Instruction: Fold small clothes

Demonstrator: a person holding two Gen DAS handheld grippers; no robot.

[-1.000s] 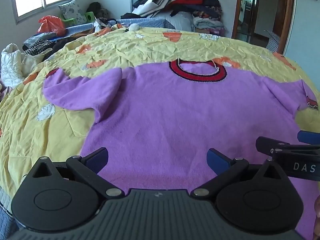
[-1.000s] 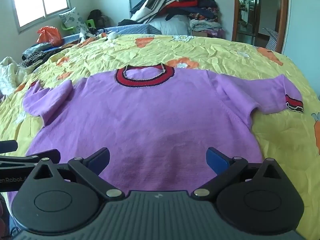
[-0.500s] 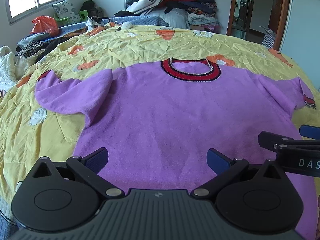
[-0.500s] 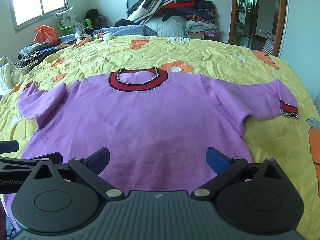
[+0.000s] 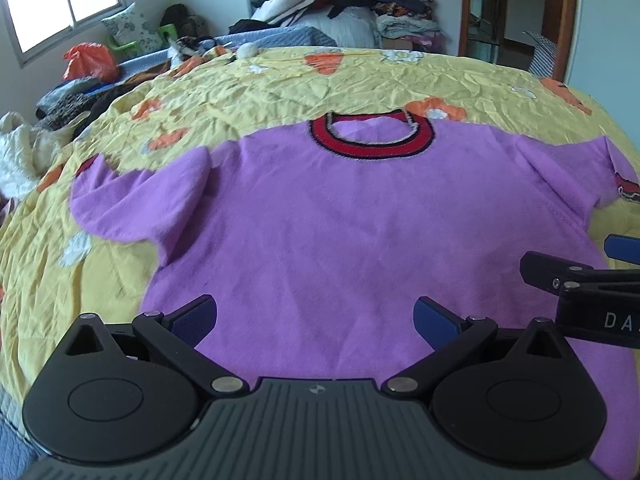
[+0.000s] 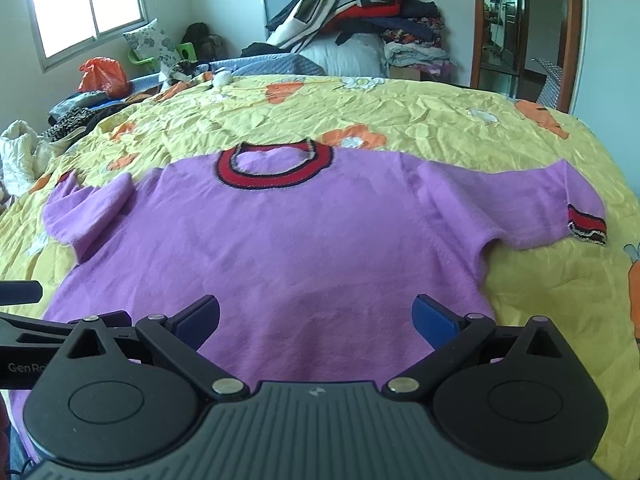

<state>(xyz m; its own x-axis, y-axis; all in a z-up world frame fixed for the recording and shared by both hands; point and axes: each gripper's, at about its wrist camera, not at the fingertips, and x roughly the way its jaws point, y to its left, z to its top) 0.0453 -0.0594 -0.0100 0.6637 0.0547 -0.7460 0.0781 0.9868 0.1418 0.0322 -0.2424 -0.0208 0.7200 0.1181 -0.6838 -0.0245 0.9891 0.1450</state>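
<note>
While the purple sweater (image 5: 360, 232) is lying face up and spread flat on the yellow bed (image 5: 248, 80), both grippers are hovering over its near hem with nothing held.

Left of the collar (image 5: 372, 140), the left sleeve (image 5: 140, 200) is lying bunched, its cuff doubled back toward the body, so it is not lying flat like the other one. The left gripper (image 5: 316, 316) is hanging above the hem, left of the collar line, its fingers (image 5: 194, 316) spread wide and empty.

Right of the collar, the right gripper (image 6: 316, 316) is hanging over the hem too, its fingers (image 6: 434, 318) likewise spread wide and gripping nothing. Farther right of the collar, the right sleeve (image 6: 532, 208) is stretching out flat, its red cuff (image 6: 586, 226) resting on the bed.

Judging from this layout, folding is not yet begun, and the step in hand is likely choosing grasp points. To do it well, each gripper should be pinching only the knit, not the sheet beneath. Smoothing the crumpled left sleeve first would be helping the fold come out even, and both hands should be lifting together so the soft knit is not skewing.
</note>
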